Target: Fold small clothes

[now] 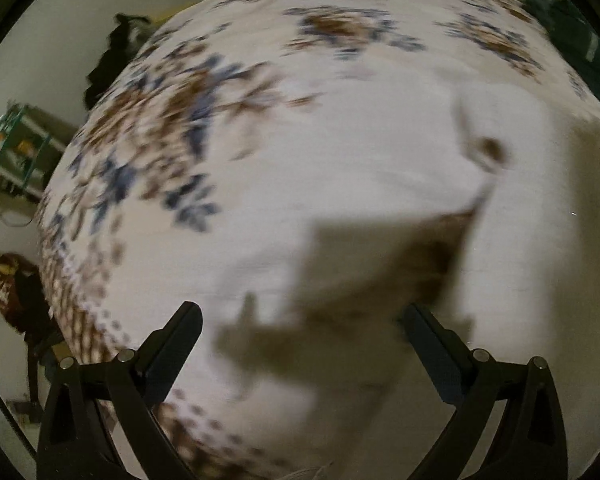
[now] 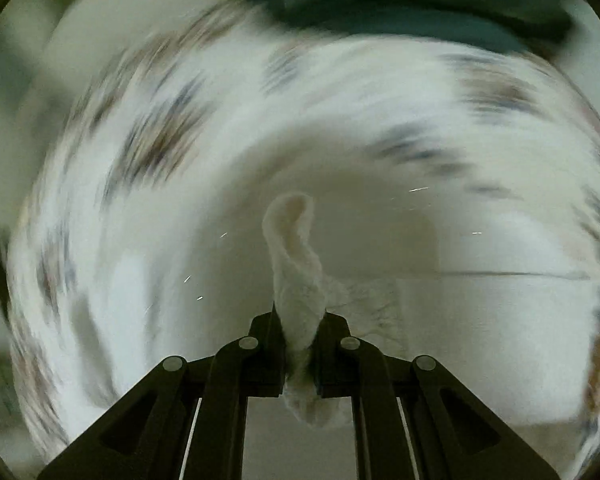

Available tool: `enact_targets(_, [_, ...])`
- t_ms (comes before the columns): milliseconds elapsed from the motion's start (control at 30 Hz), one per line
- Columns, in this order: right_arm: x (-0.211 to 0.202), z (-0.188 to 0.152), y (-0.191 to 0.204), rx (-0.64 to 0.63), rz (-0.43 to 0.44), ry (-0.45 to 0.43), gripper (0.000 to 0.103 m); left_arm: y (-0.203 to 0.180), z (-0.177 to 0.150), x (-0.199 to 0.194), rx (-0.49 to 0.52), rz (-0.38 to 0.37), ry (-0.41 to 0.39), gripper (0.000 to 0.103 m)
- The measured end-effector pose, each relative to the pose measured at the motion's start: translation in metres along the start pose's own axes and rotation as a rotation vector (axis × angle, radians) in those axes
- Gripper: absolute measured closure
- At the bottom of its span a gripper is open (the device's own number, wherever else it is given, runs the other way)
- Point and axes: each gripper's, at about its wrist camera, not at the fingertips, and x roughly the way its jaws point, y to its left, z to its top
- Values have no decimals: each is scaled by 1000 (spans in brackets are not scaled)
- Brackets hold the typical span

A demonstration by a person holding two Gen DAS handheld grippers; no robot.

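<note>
A small white garment (image 1: 532, 280) lies on a floral bed sheet (image 1: 172, 128), blurred by motion; one edge is lifted with shadow under it. My left gripper (image 1: 302, 320) is open and empty, its fingers spread wide just above the sheet, left of the garment. My right gripper (image 2: 300, 324) is shut on a bunched strip of the white garment (image 2: 296, 264), which sticks up between the fingers and curls at the top. The rest of that view is heavily blurred.
The bed sheet (image 2: 148, 140) covers most of both views. A dark green object (image 2: 400, 4) lies at the far side of the bed. Left of the bed are dark clothing (image 1: 112, 64), a shelf (image 1: 24, 148) and a dark red bag (image 1: 8, 284).
</note>
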Motion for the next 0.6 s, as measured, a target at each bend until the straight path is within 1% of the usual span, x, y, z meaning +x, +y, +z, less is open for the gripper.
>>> enact_targets(67, [23, -17, 82, -133, 73, 31, 93, 24, 0, 4, -27, 9, 5, 0])
enact_targets(100, [34, -26, 111, -197, 84, 52, 93, 36, 0, 5, -38, 16, 4, 0])
enact_targets(133, [50, -36, 141, -261, 78, 98, 93, 45, 0, 7, -46, 20, 4, 0])
enact_targets(167, [62, -45, 159, -285, 64, 125, 92, 56, 0, 9, -58, 22, 5, 0])
enact_targets(200, [71, -54, 170, -303, 50, 148, 87, 65, 1, 11, -71, 23, 8, 0])
enact_targets(233, [78, -60, 175, -310, 45, 181, 86, 74, 2, 13, -88, 18, 12, 0])
enact_targets(267, [80, -63, 175, -286, 67, 205, 80, 83, 3, 15, -107, 8, 16, 0])
enact_targets(300, [76, -61, 170, -243, 108, 224, 68, 93, 5, 18, -137, -12, 24, 0])
enact_targets(333, [69, -61, 159, -186, 153, 241, 59, 104, 7, 20, -172, -36, 29, 0])
enact_targets(367, [59, -64, 147, -134, 185, 253, 39, 113, 8, 23, -205, -57, 33, 0])
enact_targets(400, [48, -69, 133, -83, 209, 254, 32, 124, 9, 26, -253, -92, 40, 0])
enact_targets(433, [35, -75, 119, -47, 217, 248, 32, 135, 9, 32, -307, -133, 53, 0])
enact_targets(500, [16, -88, 96, 1, 204, 245, 32, 153, 8, 44, -406, -211, 81, 0])
enact_targets(533, [9, -89, 86, 19, 187, 249, 32, 160, 7, 53, -454, -253, 100, 0])
enact_targets(600, [-1, -102, 63, 71, 140, 269, 32, 167, 6, 70, -527, -325, 134, 0])
